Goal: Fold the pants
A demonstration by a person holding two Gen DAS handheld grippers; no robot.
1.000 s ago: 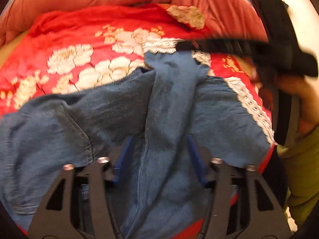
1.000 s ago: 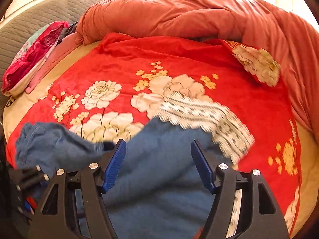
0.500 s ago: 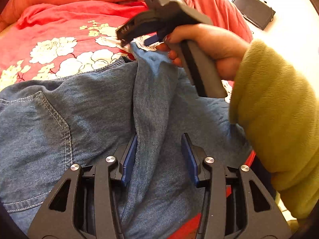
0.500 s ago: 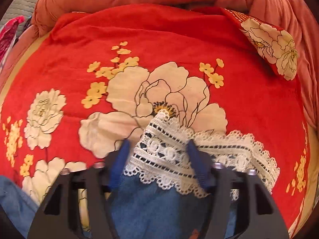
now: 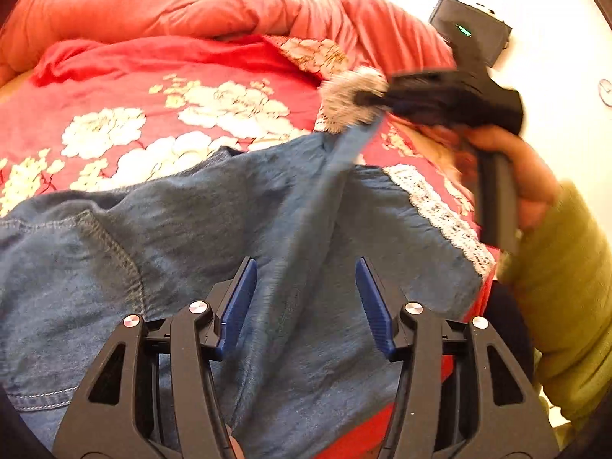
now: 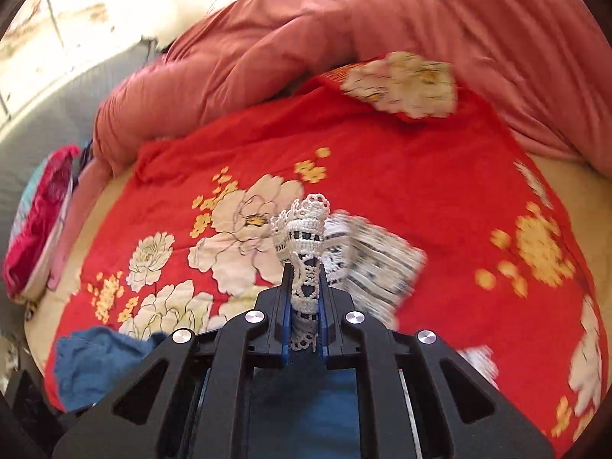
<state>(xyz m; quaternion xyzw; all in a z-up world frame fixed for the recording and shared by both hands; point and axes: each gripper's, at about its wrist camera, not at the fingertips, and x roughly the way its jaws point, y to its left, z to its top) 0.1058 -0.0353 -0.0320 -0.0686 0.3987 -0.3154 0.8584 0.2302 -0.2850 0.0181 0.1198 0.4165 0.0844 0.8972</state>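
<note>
Bed [image 6: 440, 176] under a red floral blanket fills both views; salmon duvet [image 6: 344, 38] bunched at 12 o'clock.

Left wrist view only: denim pants [image 5: 172, 237] spread over the blanket from 9 to 4 o'clock, a pocket seam at 8 o'clock, a raised ridge of cloth running from 6 up toward 1 o'clock. The right hand [image 5: 524, 176] and an olive sleeve [image 5: 566, 287] show at 3 o'clock.

Right wrist view only: folded pink-and-teal textiles [image 6: 34, 222] at 9 o'clock by a grey quilted headboard; a bunched blue end of the pants at 8 o'clock.

Left claw [image 5: 306, 306]: jaws partly apart, just been widening; the denim ridge lies between them, pads not pressing it.

Right claw [image 6: 304, 306]: jaws have just closed, clamped on the white lace hem [image 6: 306, 244] of one pant leg, lifted at 1 o'clock in the left view.

No containers in view.
</note>
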